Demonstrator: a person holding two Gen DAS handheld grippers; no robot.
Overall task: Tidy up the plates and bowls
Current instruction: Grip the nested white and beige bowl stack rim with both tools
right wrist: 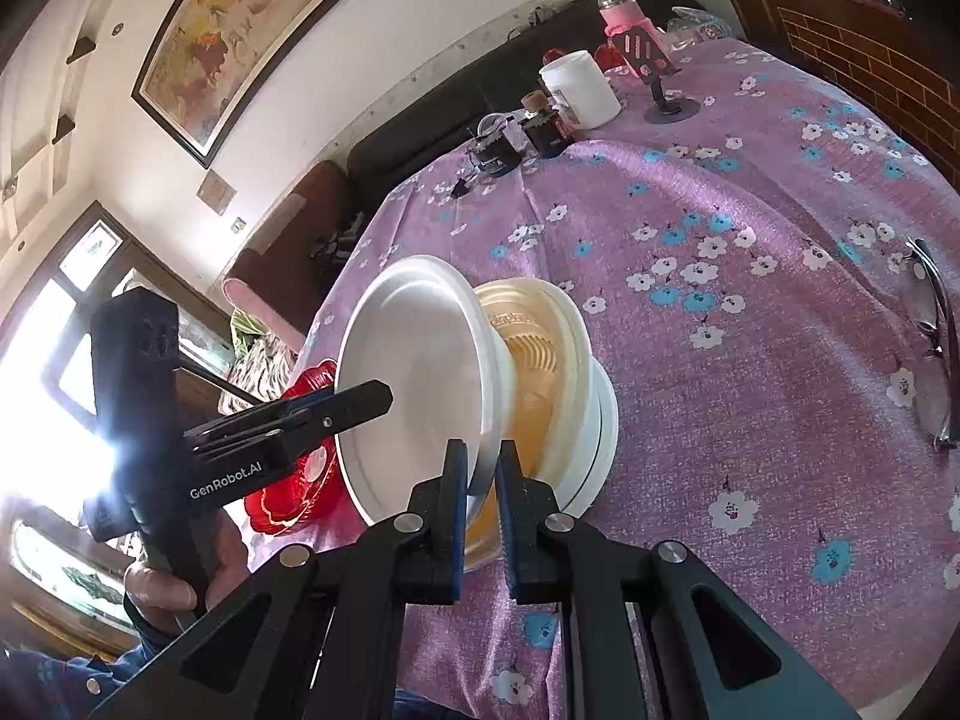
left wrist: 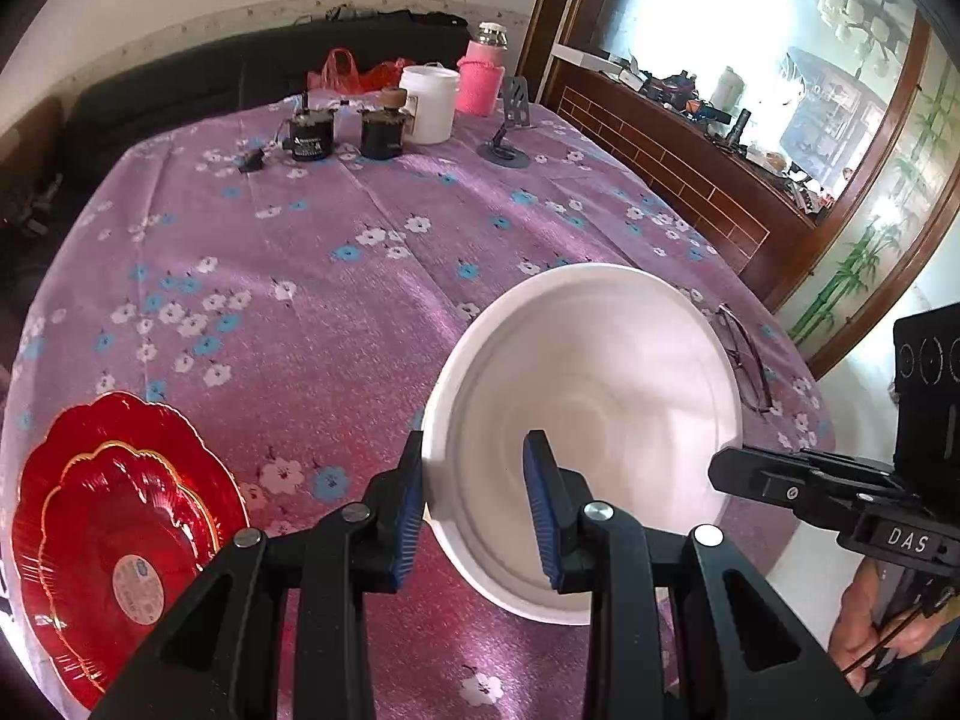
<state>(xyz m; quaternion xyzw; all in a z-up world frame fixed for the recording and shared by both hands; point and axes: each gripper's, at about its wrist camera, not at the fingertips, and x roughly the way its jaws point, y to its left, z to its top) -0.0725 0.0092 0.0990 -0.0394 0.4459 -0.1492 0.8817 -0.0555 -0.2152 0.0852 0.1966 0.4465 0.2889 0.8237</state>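
Note:
A white bowl (left wrist: pixel 594 420) (right wrist: pixel 414 384) is held above the purple tablecloth. My left gripper (left wrist: pixel 474 510) straddles its left rim with the jaws apart, one finger outside and one inside. My right gripper (right wrist: pixel 480 510) is shut on the bowl's opposite rim. In the right wrist view a gold-lined bowl (right wrist: pixel 534 360) sits nested on white bowls (right wrist: pixel 600 420) right behind the held bowl. Two stacked red scalloped plates (left wrist: pixel 120 534) (right wrist: pixel 294 480) lie at the table's left edge.
At the far end of the table stand a white tub (left wrist: pixel 429 102), two black jars (left wrist: pixel 345 132), a pink-sleeved bottle (left wrist: pixel 483 69) and a phone stand (left wrist: pixel 510 132). Eyeglasses (right wrist: pixel 933 348) lie near the right edge. A wooden cabinet (left wrist: pixel 690 168) runs along the right.

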